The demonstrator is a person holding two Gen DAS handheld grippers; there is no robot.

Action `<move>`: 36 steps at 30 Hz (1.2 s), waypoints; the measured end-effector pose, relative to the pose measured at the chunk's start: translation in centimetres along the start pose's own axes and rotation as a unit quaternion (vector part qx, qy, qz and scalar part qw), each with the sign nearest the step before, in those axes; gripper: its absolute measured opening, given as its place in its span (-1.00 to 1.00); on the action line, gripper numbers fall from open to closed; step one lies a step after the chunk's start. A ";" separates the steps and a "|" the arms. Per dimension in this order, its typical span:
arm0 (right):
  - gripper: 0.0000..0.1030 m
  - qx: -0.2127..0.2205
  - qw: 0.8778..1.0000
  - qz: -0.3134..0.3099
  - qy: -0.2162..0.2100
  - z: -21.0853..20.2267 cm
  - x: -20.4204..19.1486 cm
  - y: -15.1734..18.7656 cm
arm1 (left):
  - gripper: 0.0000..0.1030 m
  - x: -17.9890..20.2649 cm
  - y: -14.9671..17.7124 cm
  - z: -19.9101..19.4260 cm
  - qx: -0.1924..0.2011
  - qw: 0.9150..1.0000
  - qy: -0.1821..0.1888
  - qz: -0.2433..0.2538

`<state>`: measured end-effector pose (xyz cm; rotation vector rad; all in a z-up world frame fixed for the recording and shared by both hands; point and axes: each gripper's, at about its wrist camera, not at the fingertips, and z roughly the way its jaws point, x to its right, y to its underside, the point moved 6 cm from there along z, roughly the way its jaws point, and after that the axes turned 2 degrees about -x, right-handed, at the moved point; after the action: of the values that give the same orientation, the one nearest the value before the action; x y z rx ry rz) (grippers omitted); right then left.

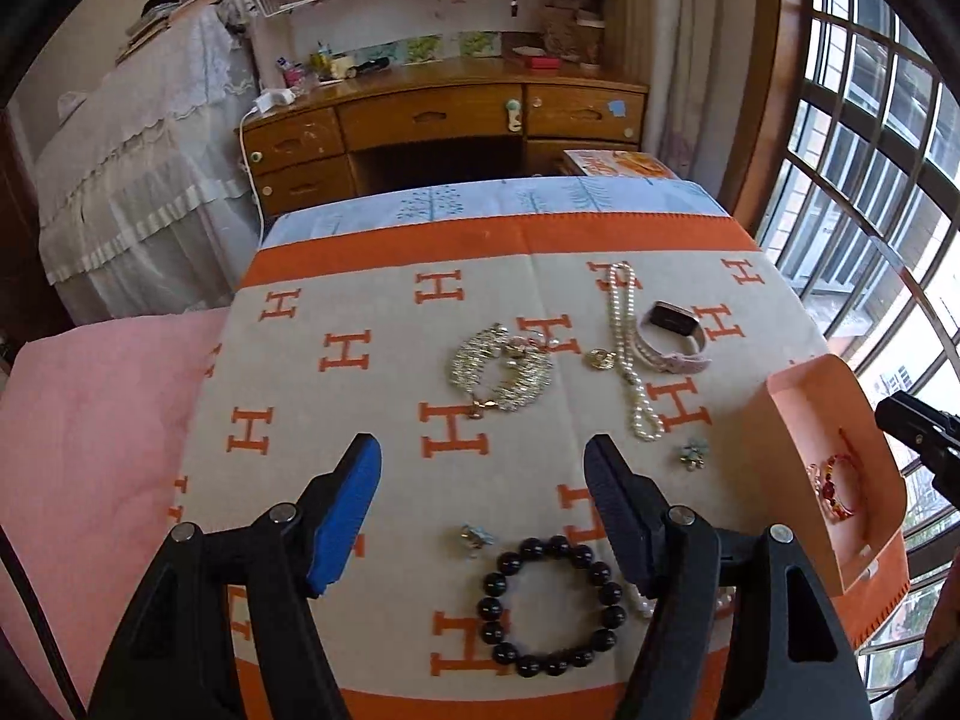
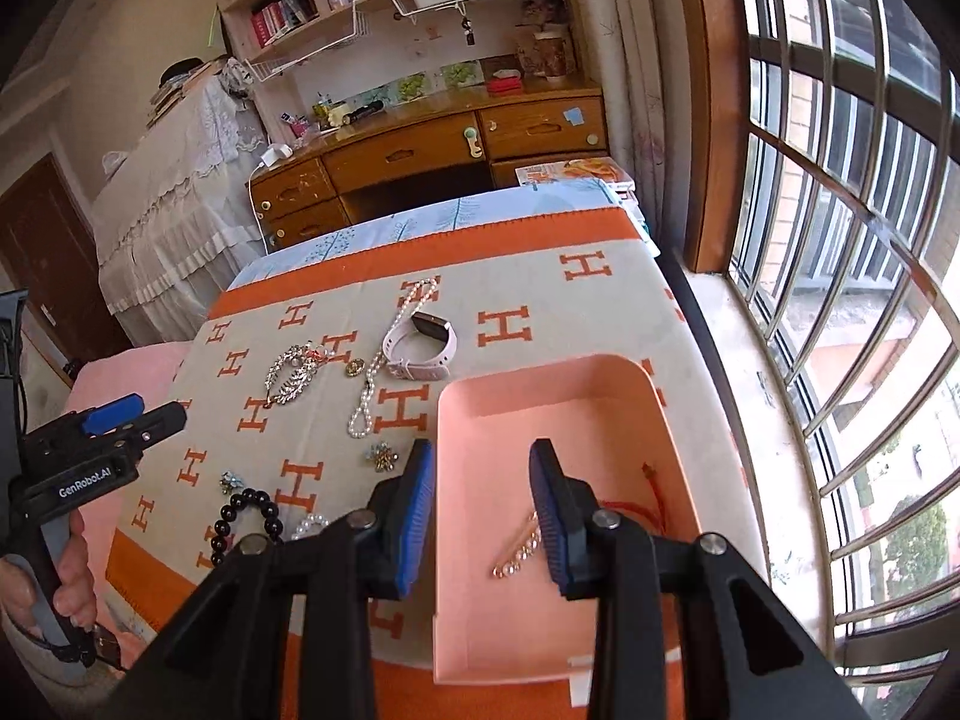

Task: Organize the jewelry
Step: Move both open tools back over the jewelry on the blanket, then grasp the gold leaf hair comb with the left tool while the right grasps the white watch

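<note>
Jewelry lies on an orange and beige H-pattern cloth (image 1: pixel 372 312). My left gripper (image 1: pixel 483 504) is open and empty, just above a black bead bracelet (image 1: pixel 552 603). Beyond it lie a rhinestone necklace (image 1: pixel 501 369), a pearl necklace (image 1: pixel 627 348), a pink watch (image 1: pixel 675 333) and two small brooches (image 1: pixel 693 456) (image 1: pixel 477 537). My right gripper (image 2: pixel 483 510) is open and empty over the pink box (image 2: pixel 540 384), which holds a rhinestone clip (image 2: pixel 519 552) and a red cord bracelet (image 2: pixel 654 492). The box (image 1: pixel 798 402) stands at the right in the left wrist view.
The cloth covers a small table with a pink bed (image 1: pixel 90 420) at its left. A wooden desk (image 1: pixel 432 120) stands behind. Windows with bars (image 2: pixel 840 240) run along the right. A small gold ring piece (image 1: pixel 600 359) lies by the pearls.
</note>
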<state>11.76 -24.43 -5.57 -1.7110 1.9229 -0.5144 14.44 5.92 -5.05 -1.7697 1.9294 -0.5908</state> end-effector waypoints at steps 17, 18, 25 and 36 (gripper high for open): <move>-0.36 -0.178 0.980 0.064 -0.053 13.7 -1.5 -7.5 | 0.49 -2.2 -4.2 11.6 -0.109 0.994 0.012 0.009; -0.36 -0.187 0.978 0.072 -0.052 14.6 -1.3 -7.3 | 0.49 -2.0 -4.2 12.4 -0.115 0.993 0.015 0.012; -0.36 -0.227 0.970 0.075 -0.039 18.7 -2.0 -6.1 | 0.49 -1.4 -4.5 16.9 -0.152 0.988 0.031 0.003; -0.84 -0.213 0.976 0.043 -0.030 19.6 -2.6 -5.8 | 0.30 -1.9 -4.3 19.6 -0.177 0.983 0.039 -0.003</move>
<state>28.37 -21.56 -17.44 -1.8579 2.1637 -0.0133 29.66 7.32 -18.19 -1.9886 2.1907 -0.3363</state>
